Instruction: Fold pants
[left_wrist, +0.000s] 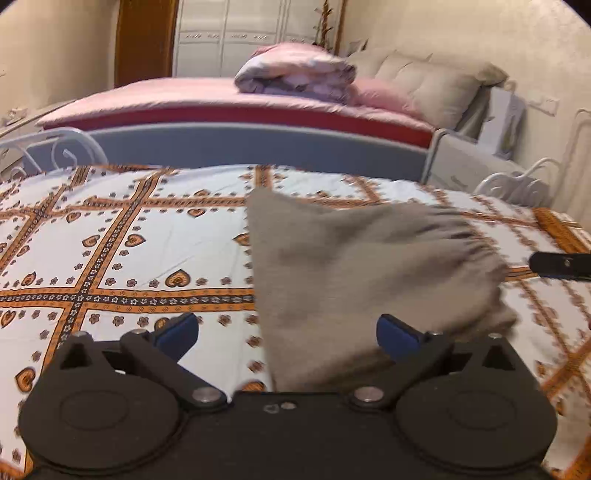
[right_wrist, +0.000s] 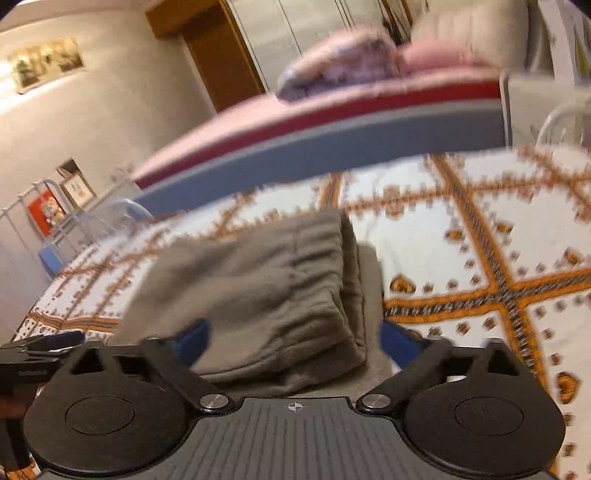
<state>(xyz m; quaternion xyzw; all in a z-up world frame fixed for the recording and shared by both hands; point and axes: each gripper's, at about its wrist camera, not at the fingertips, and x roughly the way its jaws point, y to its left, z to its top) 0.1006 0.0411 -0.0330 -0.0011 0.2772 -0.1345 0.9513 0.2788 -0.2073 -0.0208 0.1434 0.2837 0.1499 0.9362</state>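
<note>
Pants (left_wrist: 362, 273) on bedspread (left_wrist: 122, 243), second bed (left_wrist: 192, 99) behind.

I am in a bedroom at home: under me lies a bed with a white sheet (left_wrist: 122, 229) patterned in orange bands and hearts, framed by white metal scrollwork (left_wrist: 66, 147). Beyond its far edge stands a second bed (left_wrist: 207, 99) in pink, carrying a folded quilt (left_wrist: 295, 72) and pillows (left_wrist: 432, 88). A white wardrobe (left_wrist: 236, 37), a wooden door (left_wrist: 146, 40) and a framed picture (right_wrist: 46, 61) line the walls.
</note>
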